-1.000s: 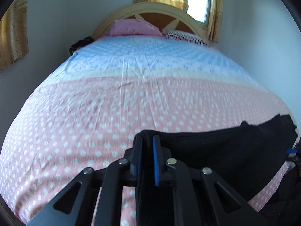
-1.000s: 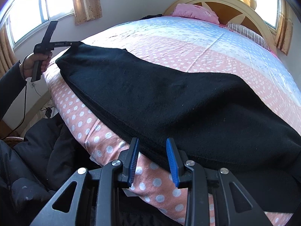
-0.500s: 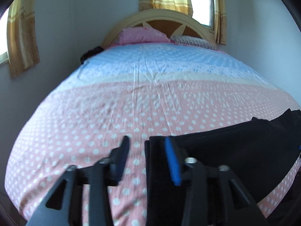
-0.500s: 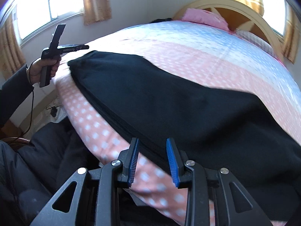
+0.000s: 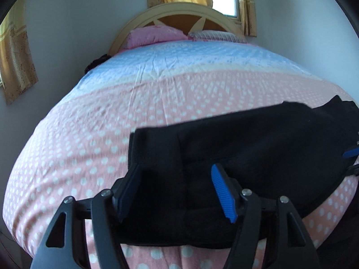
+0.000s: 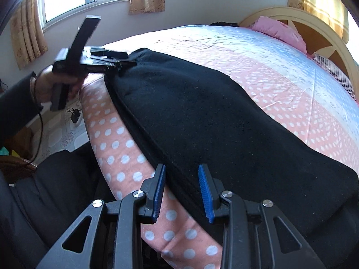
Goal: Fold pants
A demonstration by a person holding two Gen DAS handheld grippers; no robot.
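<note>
A: Status check. Where do the pants (image 6: 202, 121) lie?

B: Along the near edge of the bed (image 5: 139, 103), one long black band on the dotted pink sheet. Leg appears laid on leg, judging by the doubled seam along the near edge in the right wrist view. One end sits under your left gripper (image 5: 177, 188), the other in front of your right gripper (image 6: 182, 191).

A: Jaw state, left?

B: Jaws spread wide and released. The end of the pants lies between them, but nothing is pinched; the blue pad on the right finger is clear of the cloth.

A: Right?

B: Also released, jaws parted, straddling the thick near edge of the fabric without closing on it.

A: Why does that placement suit you?

B: My reading: with both ends flat and stretched along the bed edge, you can reach each end and bring one over to the other for the crosswise fold. That fold is not yet done.

A: Hand pose?

B: Your left hand (image 6: 56, 85) grips its handle from below, sleeve trailing toward the floor, tool held roughly level and pointing across the bed at the pants' end. The right gripper comes in low over the bed edge, angled along the cloth.
</note>
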